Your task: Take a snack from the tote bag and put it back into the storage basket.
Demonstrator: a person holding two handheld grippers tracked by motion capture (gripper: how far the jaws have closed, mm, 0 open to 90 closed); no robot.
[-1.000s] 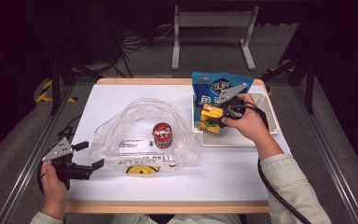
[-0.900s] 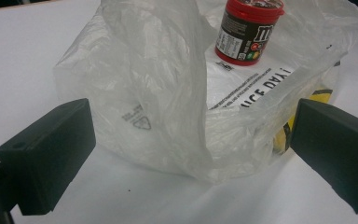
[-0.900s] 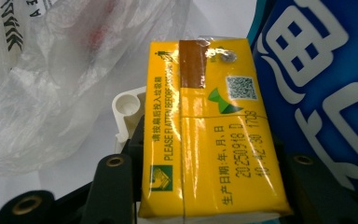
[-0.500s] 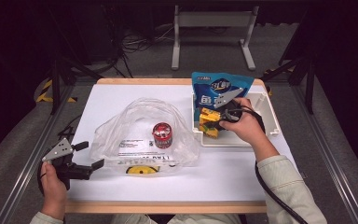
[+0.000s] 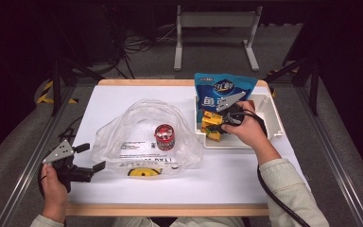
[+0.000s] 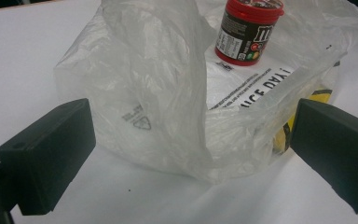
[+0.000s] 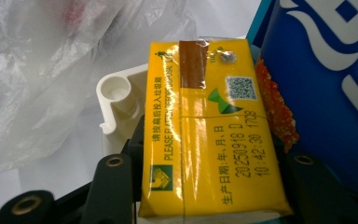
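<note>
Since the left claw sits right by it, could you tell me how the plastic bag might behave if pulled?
The bag looks thin and crumpled, so it would probably fold and stretch rather than slide whole. The upright can stands on it and might tip.

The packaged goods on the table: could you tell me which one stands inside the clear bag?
The red-lidded candy jar; the yellow tissue pack and blue pouch sit in the white bin.
</note>
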